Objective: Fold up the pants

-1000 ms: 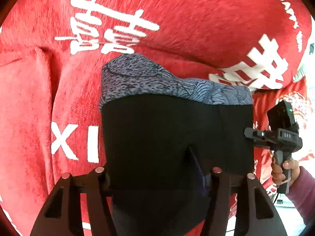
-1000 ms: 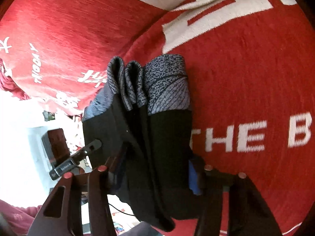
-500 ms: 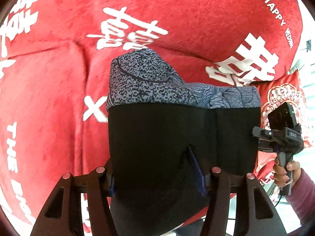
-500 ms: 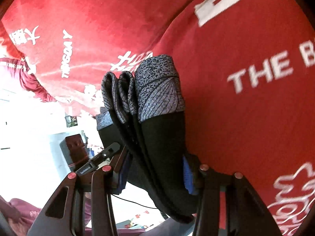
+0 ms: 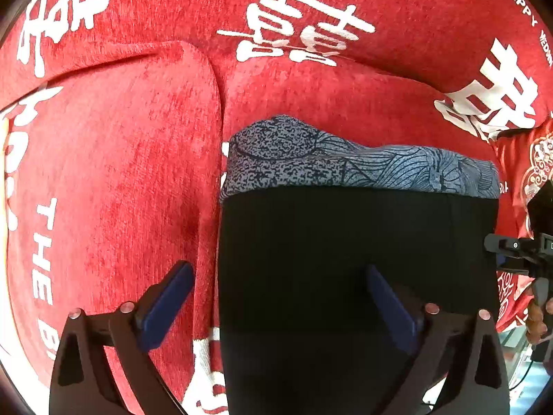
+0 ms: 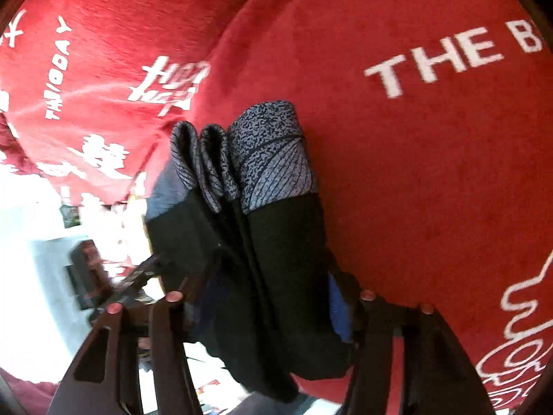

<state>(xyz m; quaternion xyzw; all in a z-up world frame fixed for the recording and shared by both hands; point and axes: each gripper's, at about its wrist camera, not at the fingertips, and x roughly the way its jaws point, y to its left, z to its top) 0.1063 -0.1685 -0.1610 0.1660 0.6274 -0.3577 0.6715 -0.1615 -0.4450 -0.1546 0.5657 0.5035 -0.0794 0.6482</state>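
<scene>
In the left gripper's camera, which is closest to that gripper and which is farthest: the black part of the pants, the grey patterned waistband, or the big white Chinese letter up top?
From the left gripper, seen in its own camera:
1. Black fabric of the folded pants, between its open fingers.
2. Grey patterned waistband, just beyond, at the pants' far edge.
3. Big white Chinese character on the red blanket, top centre.

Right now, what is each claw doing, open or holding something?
Left gripper: open, pants between its fingers, not clamped.
Right gripper: shut on the pants.
</scene>
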